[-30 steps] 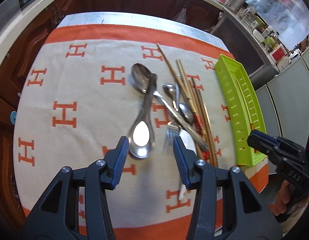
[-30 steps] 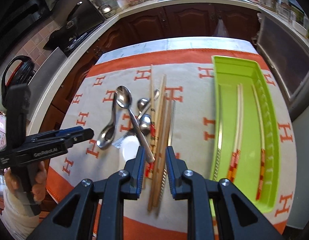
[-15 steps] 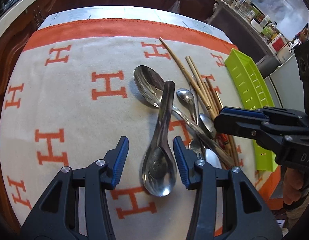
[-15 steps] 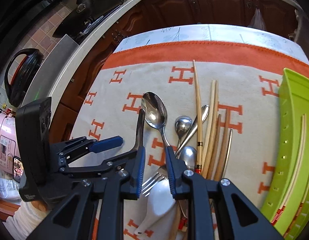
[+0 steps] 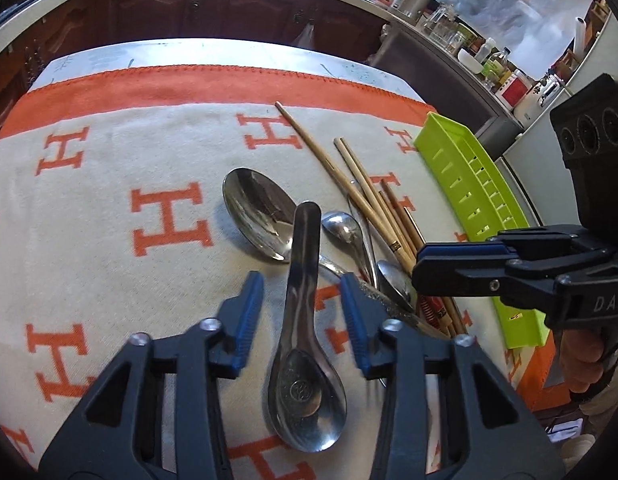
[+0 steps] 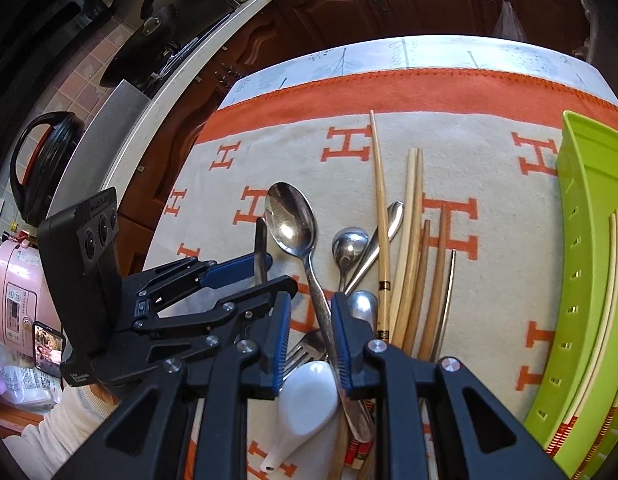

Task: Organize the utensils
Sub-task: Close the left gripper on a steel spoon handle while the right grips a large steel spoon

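A metal soup spoon (image 5: pixel 305 392) lies on the H-patterned cloth (image 5: pixel 109 200), handle pointing away. My left gripper (image 5: pixel 303 300) straddles that handle; its jaws are closing, with gaps still showing on both sides. Right of it lies a pile: a large tablespoon (image 6: pixel 291 220), small spoons (image 6: pixel 349 244), a fork (image 6: pixel 305 350), a white ceramic spoon (image 6: pixel 305 396) and several chopsticks (image 6: pixel 413 240). My right gripper (image 6: pixel 309 332) hangs low over the pile, jaws narrow, with the tablespoon's handle between them against the right pad; the left pad stands off it. It enters the left wrist view as the right gripper (image 5: pixel 420 272).
A lime-green slotted tray (image 6: pixel 585 240) with chopsticks inside (image 6: pixel 611 280) stands along the cloth's right edge. Dark wooden cabinets and a counter run behind the table. A pink rice cooker (image 6: pixel 17 292) sits off the left side. A person's hand (image 5: pixel 581 360) holds the right gripper.
Both grippers came down and closer to the utensils. The left jaws narrowed around the soup spoon's handle. The right gripper shifted left from the chopsticks to the tablespoon's handle.
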Motion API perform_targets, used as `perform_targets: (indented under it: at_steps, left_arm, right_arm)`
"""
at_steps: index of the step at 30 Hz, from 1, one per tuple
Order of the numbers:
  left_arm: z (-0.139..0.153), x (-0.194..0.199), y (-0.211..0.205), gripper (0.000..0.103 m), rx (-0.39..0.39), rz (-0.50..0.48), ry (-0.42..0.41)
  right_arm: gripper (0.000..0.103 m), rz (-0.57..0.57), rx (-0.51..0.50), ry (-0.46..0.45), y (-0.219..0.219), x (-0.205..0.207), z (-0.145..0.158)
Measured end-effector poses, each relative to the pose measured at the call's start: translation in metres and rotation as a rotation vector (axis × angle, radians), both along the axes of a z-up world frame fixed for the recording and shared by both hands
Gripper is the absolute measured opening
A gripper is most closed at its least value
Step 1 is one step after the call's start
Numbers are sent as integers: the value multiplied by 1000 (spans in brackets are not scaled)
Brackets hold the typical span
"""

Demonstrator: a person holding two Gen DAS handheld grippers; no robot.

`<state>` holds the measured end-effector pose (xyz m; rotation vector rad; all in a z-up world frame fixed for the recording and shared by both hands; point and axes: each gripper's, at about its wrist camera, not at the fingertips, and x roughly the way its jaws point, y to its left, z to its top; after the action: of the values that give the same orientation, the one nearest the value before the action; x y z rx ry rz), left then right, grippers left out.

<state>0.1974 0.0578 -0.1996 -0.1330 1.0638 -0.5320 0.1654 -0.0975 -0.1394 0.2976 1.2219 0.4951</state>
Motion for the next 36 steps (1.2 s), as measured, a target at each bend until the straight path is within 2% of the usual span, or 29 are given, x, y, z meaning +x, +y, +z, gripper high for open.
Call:
perform_targets:
  at_steps: [2, 6, 11, 14, 17, 23, 24, 26, 29, 33, 36]
  left_arm:
    - [-2, 0, -1, 12, -2, -4, 7]
    - [-2, -4, -3, 11, 10, 12, -1]
    - [3, -14, 7, 10, 4, 54, 32]
    - [8, -20, 15, 3, 3, 84, 46]
    - [12, -27, 25, 2, -23, 105, 55]
    - [15, -38, 36, 2, -30, 124, 58]
    - [16, -39, 37, 2, -36, 126, 59]
    - [18, -42, 38, 2, -43, 132, 61]
    - [20, -46, 40, 2, -46, 136, 60]
    - [23, -51, 45, 2, -52, 152, 65]
    - [28, -57, 52, 2, -57, 168, 63]
  right_arm:
    - [20, 2, 4, 0, 1, 0, -1]
    - [20, 21, -3, 3, 8, 2, -3]
    - [20, 47, -10, 12, 21, 5, -9]
    - [20, 47, -25, 19, 25, 10, -15]
    - [20, 47, -41, 29, 25, 15, -23]
    - [20, 81, 12, 58, 24, 26, -35]
    - [19, 95, 2, 54, 26, 27, -34]
    - [11, 126, -59, 29, 32, 25, -32]
    - [10, 152, -127, -11, 40, 20, -29]
    - [8, 169, -276, -109, 59, 3, -20]
    - [7, 204, -317, -154, 70, -10, -18]
